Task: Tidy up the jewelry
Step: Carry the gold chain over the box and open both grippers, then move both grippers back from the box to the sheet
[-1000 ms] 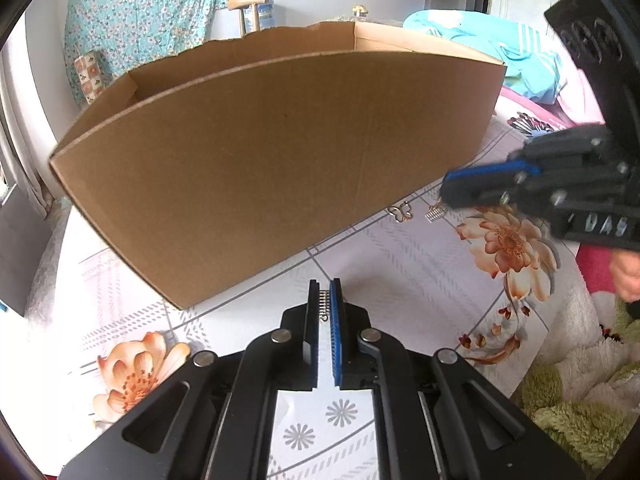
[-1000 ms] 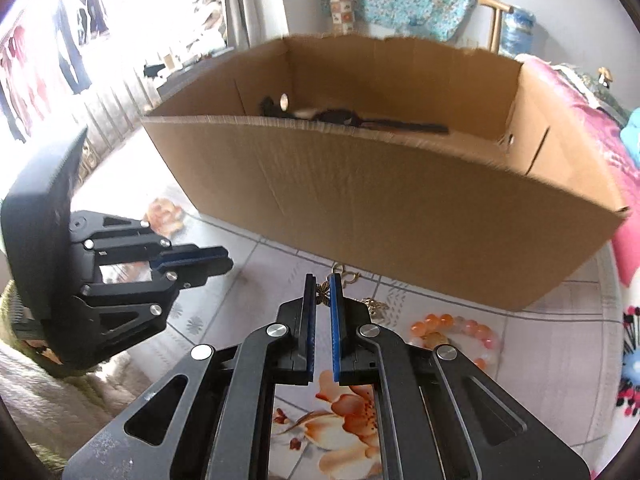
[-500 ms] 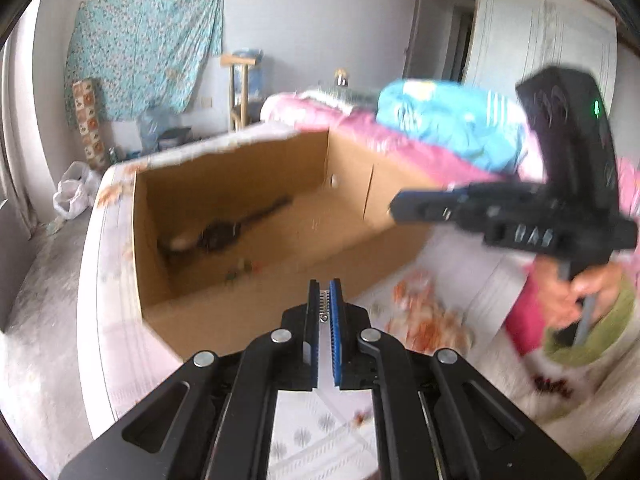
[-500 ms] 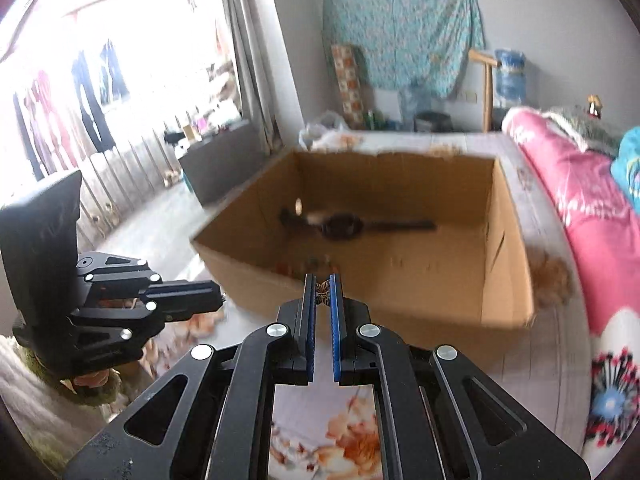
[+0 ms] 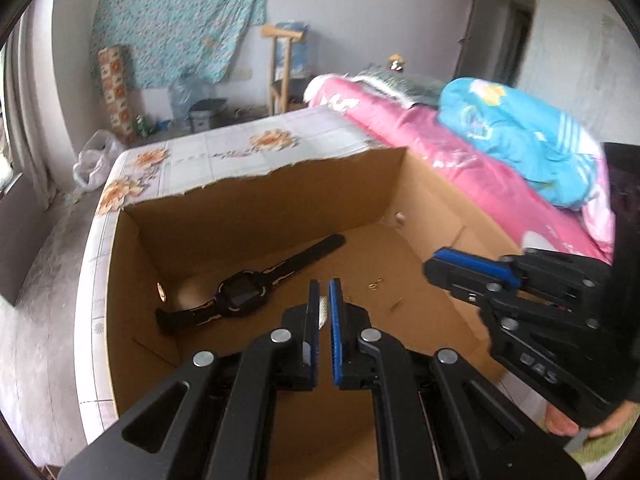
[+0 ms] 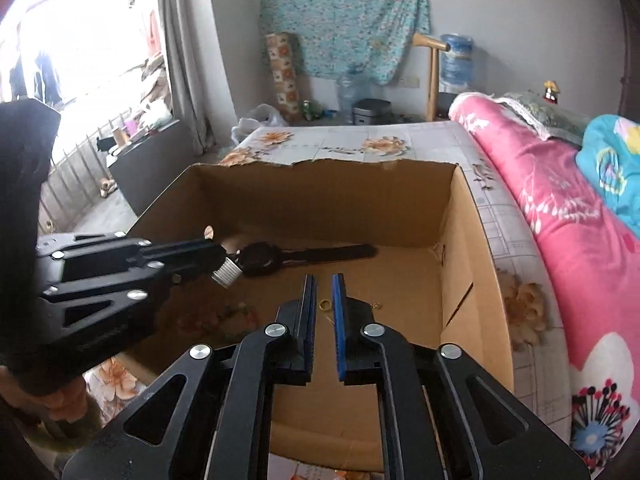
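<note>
Both your grippers are over the open cardboard box (image 5: 280, 200), pointing down into it

Left gripper (image 5: 324, 300) — clenched on a small ribbed silver piece (image 6: 225, 273); in the right wrist view it sticks out of the fingertips, over the left part of the box just beside the watch face

Right gripper (image 6: 323, 296) — jaws opening, pads not pressing on anything. A small gold ring (image 6: 325, 305) shows in the gap between them; can't tell whether it is falling or already on the box floor

Black wristwatch (image 5: 244, 298) lies flat on the box floor, left of centre, strap running toward the far right corner. A few tiny gold bits (image 5: 375, 283) lie on the floor to its right, near your right gripper

Box sits on the floral tablecloth (image 5: 224, 156); pink bedding (image 6: 560, 208) on the right
</note>
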`<act>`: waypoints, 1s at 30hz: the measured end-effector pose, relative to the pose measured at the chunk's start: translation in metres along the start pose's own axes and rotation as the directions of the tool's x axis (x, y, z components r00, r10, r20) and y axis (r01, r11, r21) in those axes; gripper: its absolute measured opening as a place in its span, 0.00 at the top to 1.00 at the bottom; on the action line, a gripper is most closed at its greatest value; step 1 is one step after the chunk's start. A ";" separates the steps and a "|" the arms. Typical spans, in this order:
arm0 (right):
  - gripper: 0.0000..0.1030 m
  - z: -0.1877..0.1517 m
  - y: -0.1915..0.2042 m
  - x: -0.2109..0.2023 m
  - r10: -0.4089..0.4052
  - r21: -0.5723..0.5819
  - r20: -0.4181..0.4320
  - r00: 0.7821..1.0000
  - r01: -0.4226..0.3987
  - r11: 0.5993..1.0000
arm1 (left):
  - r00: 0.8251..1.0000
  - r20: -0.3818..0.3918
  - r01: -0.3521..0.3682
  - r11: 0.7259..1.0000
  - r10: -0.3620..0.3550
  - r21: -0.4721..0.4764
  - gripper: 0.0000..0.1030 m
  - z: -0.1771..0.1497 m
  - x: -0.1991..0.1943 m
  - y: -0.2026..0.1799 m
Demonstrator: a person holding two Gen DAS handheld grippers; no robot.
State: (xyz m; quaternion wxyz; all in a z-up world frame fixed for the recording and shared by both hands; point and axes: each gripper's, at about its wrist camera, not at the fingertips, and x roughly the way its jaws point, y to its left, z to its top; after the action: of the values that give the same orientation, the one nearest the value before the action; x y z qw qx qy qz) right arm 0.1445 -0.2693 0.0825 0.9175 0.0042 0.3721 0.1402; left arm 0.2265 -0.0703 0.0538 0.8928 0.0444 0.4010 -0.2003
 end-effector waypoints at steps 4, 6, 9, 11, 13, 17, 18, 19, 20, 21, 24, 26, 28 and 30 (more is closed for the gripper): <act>0.78 -0.004 -0.005 -0.008 0.006 0.020 0.025 1.000 -0.006 1.000 | 0.999 0.028 -0.022 1.000 0.022 -0.014 0.71 -0.007 -0.007 0.005; 0.77 -0.006 -0.008 -0.011 0.015 0.025 0.028 0.999 -0.016 1.000 | 0.997 0.051 -0.049 0.999 0.049 -0.008 0.59 -0.010 -0.014 0.004; 0.70 -0.009 -0.012 -0.018 0.039 0.045 0.044 0.998 -0.041 0.998 | 0.994 0.077 -0.072 0.997 0.072 -0.001 0.45 -0.013 -0.027 0.003; 0.66 -0.011 -0.013 -0.025 0.067 0.057 0.067 0.996 -0.071 0.996 | 0.993 0.096 -0.067 0.998 0.067 -0.005 0.39 -0.015 -0.034 0.003; 0.63 -0.012 -0.012 -0.032 0.088 0.059 0.088 0.992 -0.093 0.994 | 0.992 0.109 -0.069 0.998 0.069 -0.005 0.35 -0.018 -0.044 0.002; 0.60 -0.015 -0.008 -0.050 0.123 0.052 0.137 0.983 -0.131 0.990 | 0.989 0.137 -0.060 0.998 0.059 0.002 0.27 -0.027 -0.062 0.001; 0.59 -0.016 -0.006 -0.056 0.135 0.049 0.148 0.980 -0.144 0.988 | 0.989 0.141 -0.049 0.999 0.048 0.000 0.27 -0.030 -0.067 0.001; 0.59 -0.017 -0.006 -0.058 0.142 0.048 0.152 0.978 -0.151 0.987 | 0.989 0.143 -0.041 0.999 0.041 -0.002 0.26 -0.033 -0.071 0.001; 0.59 -0.019 -0.005 -0.063 0.152 0.047 0.160 0.975 -0.161 0.986 | 0.989 0.145 -0.035 0.999 0.036 -0.005 0.25 -0.036 -0.075 0.001; 0.59 -0.020 -0.004 -0.066 0.157 0.045 0.164 0.974 -0.166 0.985 | 0.988 0.151 -0.026 1.000 0.026 -0.002 0.25 -0.041 -0.081 0.001; 0.59 -0.025 0.000 -0.076 0.181 0.027 0.177 0.967 -0.189 0.982 | 0.984 0.179 -0.009 1.000 0.004 0.026 0.22 -0.054 -0.098 -0.001; 0.58 -0.031 0.003 -0.082 0.207 0.012 0.181 0.961 -0.212 0.977 | 0.982 0.187 -0.005 0.999 -0.003 0.045 0.20 -0.062 -0.106 -0.003; 0.58 -0.036 0.004 -0.086 0.235 0.009 0.187 0.954 -0.241 0.971 | 0.983 0.183 0.014 0.998 -0.025 0.063 0.19 -0.073 -0.113 -0.005; 0.58 -0.042 0.005 -0.089 0.251 0.009 0.185 0.950 -0.257 0.966 | 0.985 0.164 0.045 0.996 -0.056 0.071 0.18 -0.083 -0.115 -0.006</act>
State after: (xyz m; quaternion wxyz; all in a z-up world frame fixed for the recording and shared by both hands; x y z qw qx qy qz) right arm 0.0535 -0.2915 0.1130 0.9219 0.0799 0.2851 0.2499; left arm 0.0969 -0.0191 0.0828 0.9157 0.0470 0.3193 -0.2392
